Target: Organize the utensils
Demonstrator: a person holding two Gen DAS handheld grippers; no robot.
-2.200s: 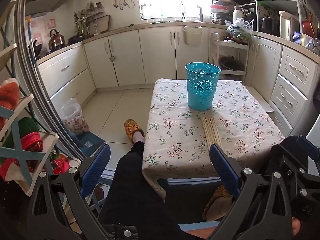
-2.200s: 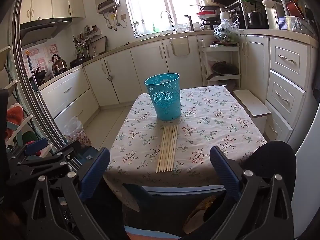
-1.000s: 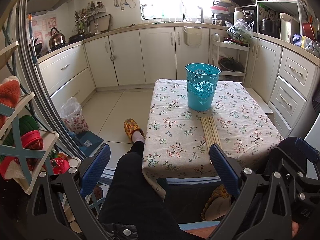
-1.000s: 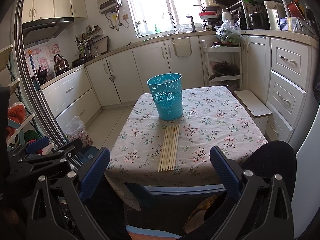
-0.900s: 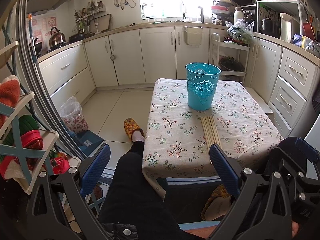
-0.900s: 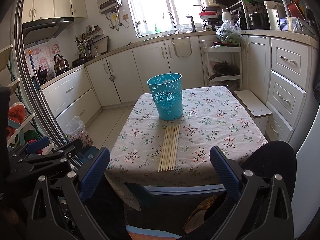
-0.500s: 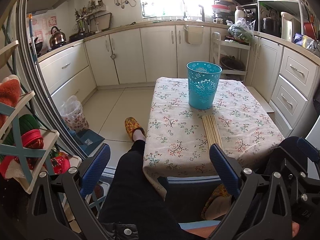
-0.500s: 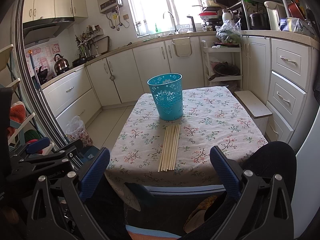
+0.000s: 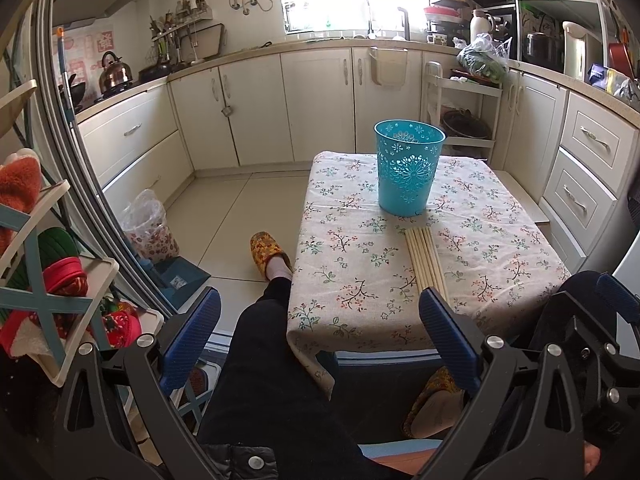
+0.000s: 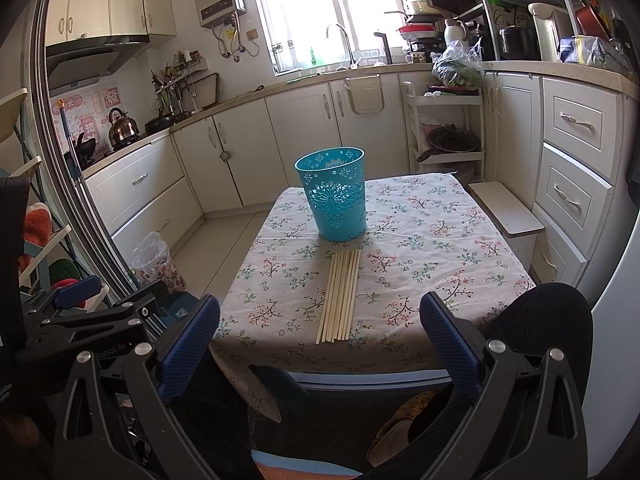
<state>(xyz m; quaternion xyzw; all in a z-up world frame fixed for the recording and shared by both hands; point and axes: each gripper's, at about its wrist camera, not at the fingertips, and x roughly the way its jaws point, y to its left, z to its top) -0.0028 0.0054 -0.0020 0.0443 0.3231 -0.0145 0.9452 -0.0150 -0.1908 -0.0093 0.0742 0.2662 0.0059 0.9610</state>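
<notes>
Looking forward along two hand-held grippers toward a small table (image 10: 440, 248) covered with a floral cloth, in a kitchen with cream cabinets. On the table stands an upright turquoise plastic basket (image 10: 334, 194) with a cut-out flower pattern, open at the top. Just in front of the basket, on the side nearer the cameras, a row of pale wooden chopsticks (image 10: 340, 298) lies flat on the cloth, side by side and roughly parallel, their far ends close to the basket's base and their near ends short of the table's front edge. In the left wrist view the same basket (image 9: 408, 172) and chopsticks (image 9: 426, 264) sit to the right of centre, and the table (image 9: 340, 248) is seen from its left front corner.

The left gripper (image 9: 320, 338) is held low and back from the table, over the person's dark-trousered leg, its two blue-padded fingers (image 9: 192, 338) spread wide apart with nothing between them. The right gripper (image 10: 320, 338) is likewise held back from the table's front edge, centred on the chopsticks, its blue fingers (image 10: 448, 338) spread wide and empty. Neither gripper touches the table, the basket or the chopsticks.

A foot in a yellow patterned slipper (image 9: 268, 252) rests on the tiled floor to the left of the table. A metal kettle (image 10: 122, 124) sits on the counter at the far left, and a bright window (image 10: 320, 12) stands above the sink at the back
</notes>
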